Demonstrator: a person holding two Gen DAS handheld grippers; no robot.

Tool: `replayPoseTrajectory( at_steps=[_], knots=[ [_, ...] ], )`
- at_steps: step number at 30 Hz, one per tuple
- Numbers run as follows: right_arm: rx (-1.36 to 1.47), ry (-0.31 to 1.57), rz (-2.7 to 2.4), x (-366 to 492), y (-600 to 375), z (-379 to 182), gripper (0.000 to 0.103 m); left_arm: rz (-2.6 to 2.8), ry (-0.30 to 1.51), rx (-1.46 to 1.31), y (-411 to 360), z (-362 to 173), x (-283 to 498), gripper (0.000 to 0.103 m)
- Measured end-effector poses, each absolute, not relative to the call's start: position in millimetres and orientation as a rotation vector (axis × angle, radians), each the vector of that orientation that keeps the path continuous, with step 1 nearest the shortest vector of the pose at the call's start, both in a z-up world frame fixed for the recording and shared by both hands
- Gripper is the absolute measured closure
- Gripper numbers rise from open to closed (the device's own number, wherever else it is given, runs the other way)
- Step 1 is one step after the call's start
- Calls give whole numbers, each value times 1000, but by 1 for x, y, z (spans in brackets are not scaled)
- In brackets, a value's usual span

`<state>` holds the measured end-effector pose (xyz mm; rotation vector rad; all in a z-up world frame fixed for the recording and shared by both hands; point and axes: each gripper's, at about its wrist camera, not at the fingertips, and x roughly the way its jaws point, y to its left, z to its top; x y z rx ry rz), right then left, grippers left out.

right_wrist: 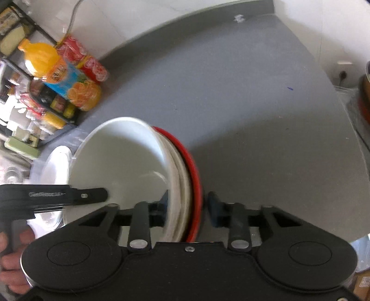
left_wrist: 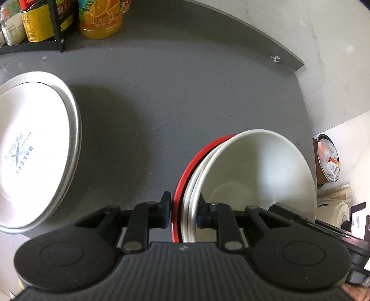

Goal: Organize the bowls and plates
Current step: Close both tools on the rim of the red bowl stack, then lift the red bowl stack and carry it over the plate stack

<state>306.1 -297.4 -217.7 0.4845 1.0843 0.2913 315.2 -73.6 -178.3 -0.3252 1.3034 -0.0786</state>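
Note:
A stack of white bowls (left_wrist: 254, 166) nested in a red bowl (left_wrist: 185, 176) sits over the grey counter (left_wrist: 185, 92). My left gripper (left_wrist: 185, 211) is shut on the stack's left rim, one finger outside the red bowl and one inside the top white bowl. My right gripper (right_wrist: 188, 207) straddles the opposite rim of the white bowls (right_wrist: 120, 162) and red bowl (right_wrist: 195, 180). Its inner finger touches the white wall, and a narrow gap shows beside the outer finger. White plates (left_wrist: 34, 143) printed BAKERY lie stacked at the left, and the same white plates (right_wrist: 55, 166) show behind the bowls.
An orange juice bottle (left_wrist: 99, 18) and a black rack of jars (left_wrist: 34, 25) stand at the back left, with a red-labelled bottle (right_wrist: 85, 60) beside them. The counter ends at its right edge (left_wrist: 305, 111), past which stands a round container (left_wrist: 327, 159). A hand (right_wrist: 11, 261) holds the left gripper.

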Motion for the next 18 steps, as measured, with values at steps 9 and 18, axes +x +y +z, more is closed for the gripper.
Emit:
replayPoseTrajectory(
  at_steps=[9,18],
  knots=[
    [465,1085,278,305,-295,-214,77,-82,1309,-321,-73,-178,315,84],
    [482,1064,298,310,-289,-196,77,-75,1274,-336,-57,-158,317,84]
  ],
)
